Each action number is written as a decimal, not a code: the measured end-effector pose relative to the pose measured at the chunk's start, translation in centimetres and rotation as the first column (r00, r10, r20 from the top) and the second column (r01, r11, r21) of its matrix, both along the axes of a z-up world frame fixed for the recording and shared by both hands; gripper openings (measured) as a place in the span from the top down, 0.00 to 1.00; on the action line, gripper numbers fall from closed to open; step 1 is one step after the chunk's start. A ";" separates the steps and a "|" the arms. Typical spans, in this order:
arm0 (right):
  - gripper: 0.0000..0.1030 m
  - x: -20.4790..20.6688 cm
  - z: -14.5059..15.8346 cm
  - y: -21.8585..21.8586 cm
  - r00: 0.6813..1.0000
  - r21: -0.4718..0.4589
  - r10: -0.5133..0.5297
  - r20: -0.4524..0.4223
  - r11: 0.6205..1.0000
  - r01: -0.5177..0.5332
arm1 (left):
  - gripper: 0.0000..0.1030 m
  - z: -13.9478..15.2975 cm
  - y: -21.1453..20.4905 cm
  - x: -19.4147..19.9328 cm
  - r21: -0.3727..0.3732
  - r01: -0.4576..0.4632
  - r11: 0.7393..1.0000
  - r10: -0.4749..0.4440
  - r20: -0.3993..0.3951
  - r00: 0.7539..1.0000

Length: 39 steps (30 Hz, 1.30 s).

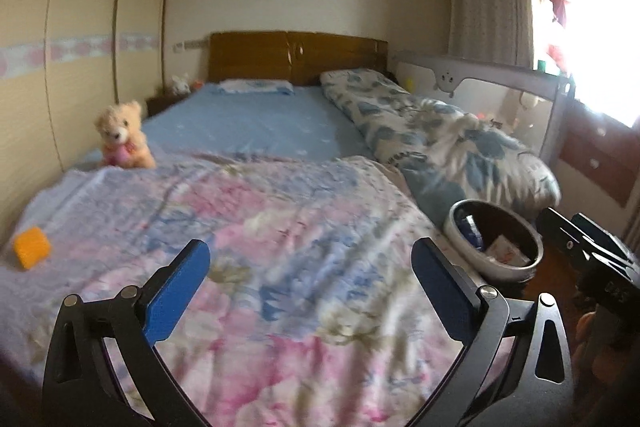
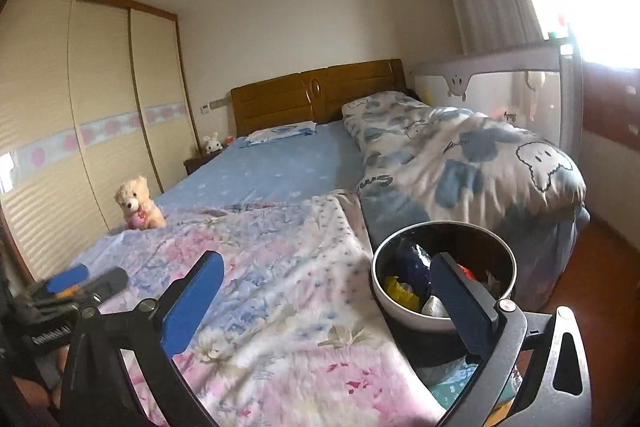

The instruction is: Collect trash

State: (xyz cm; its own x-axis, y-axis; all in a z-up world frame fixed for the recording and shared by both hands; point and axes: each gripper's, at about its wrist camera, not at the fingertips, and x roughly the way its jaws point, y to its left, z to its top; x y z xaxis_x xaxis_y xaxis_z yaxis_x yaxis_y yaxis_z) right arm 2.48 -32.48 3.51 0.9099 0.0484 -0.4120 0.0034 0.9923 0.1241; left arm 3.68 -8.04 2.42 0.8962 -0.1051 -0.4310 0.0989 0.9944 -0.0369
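A round white trash bin (image 1: 460, 235) with a dark liner stands at the bed's right side. It holds a blue wrapper (image 2: 414, 263), a yellow wrapper (image 2: 400, 289) and a white box (image 1: 506, 251). My left gripper (image 1: 311, 255) hangs open over the pink floral blanket (image 1: 280, 227), with nothing between its blue pads. My right gripper (image 2: 326, 265) is open and empty too; in the right wrist view its right finger crosses in front of the bin (image 2: 396, 311). An orange block (image 1: 32, 247) lies on the blanket at the far left.
A teddy bear (image 1: 124, 135) sits at the bed's left edge, beside the sliding wardrobe (image 1: 80, 67). A folded blue-and-white quilt (image 1: 440, 139) lies along the bed's right side. Behind it stand a bed rail (image 1: 500, 87) and a chest of drawers (image 1: 596, 147) under the bright window.
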 end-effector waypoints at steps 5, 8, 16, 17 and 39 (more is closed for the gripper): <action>0.00 0.4 -2.1 0.4 1.000 -0.006 0.004 -0.002 1.000 -0.004 | 0.00 -0.5 -0.5 -1.1 0.075 -0.027 0.997 0.023 0.057 0.998; 0.00 0.2 -2.8 0.5 1.000 -0.008 0.007 0.001 1.000 -0.007 | 0.00 -0.7 -0.8 -1.4 0.105 -0.043 0.994 0.034 0.081 0.996; 0.00 -0.1 -2.9 1.0 1.000 -0.033 0.004 0.020 0.999 -0.003 | 0.00 -0.8 -0.7 -1.4 0.120 -0.060 0.991 0.050 0.087 0.995; 0.00 -0.1 -2.8 1.0 1.000 -0.034 0.004 0.022 0.999 -0.004 | 0.00 -0.8 -0.7 -1.4 0.119 -0.060 0.991 0.050 0.087 0.995; 0.00 -0.2 -3.0 1.4 1.000 -0.031 0.020 0.018 0.999 -0.019 | 0.00 -0.7 -0.4 -1.6 0.108 -0.059 0.992 0.050 0.085 0.995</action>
State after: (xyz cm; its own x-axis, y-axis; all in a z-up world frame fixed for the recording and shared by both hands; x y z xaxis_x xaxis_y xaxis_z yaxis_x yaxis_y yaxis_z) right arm 2.25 -31.10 0.54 0.9164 0.0533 -0.3967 -0.0177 0.9955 0.0929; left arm 2.07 -8.47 1.70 0.9322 -0.0107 -0.3618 0.0423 0.9959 0.0794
